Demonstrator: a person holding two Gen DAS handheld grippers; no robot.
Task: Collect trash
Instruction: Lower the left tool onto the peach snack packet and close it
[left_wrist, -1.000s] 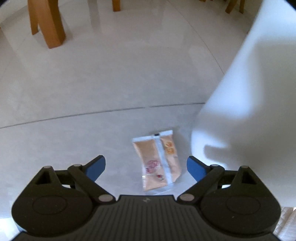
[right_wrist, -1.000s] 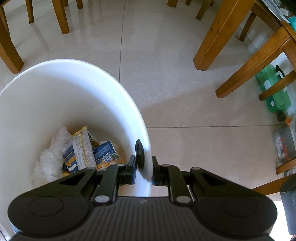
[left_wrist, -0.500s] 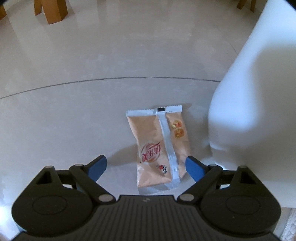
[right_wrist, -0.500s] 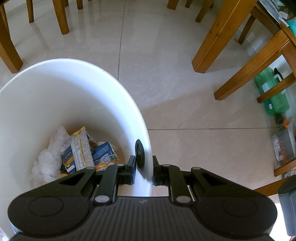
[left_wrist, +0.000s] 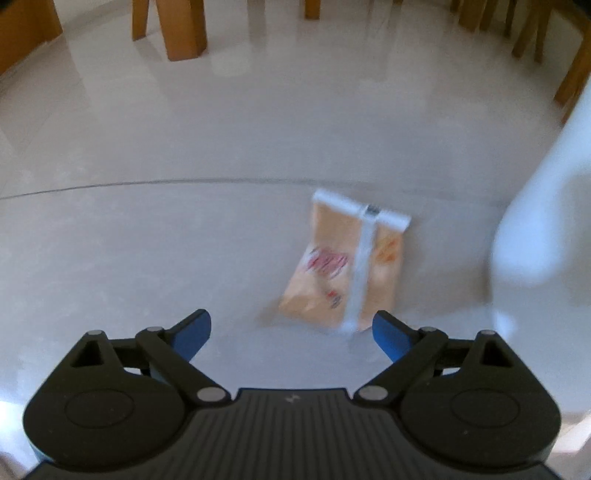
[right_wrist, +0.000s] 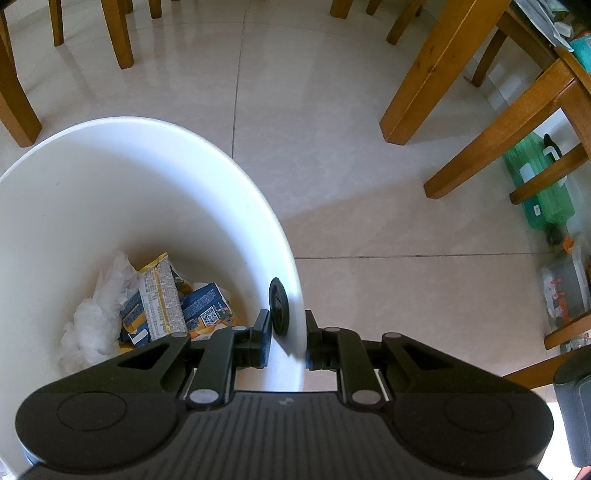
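Floor: glossy pale tiles (right_wrist: 332, 155), thin dark grout lines.
Furniture: wooden table leg (right_wrist: 424, 70) and chair legs (left_wrist: 184, 29) standing on the tiles.
Right edge: green plastic container (right_wrist: 539, 184) lying under a wooden rail.

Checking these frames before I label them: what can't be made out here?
- Snack packet, left wrist view: print unreadable from motion blur.
- White bin, right wrist view: bottom partly hidden by right gripper.
- Green container, right wrist view: crossed by chair rails.
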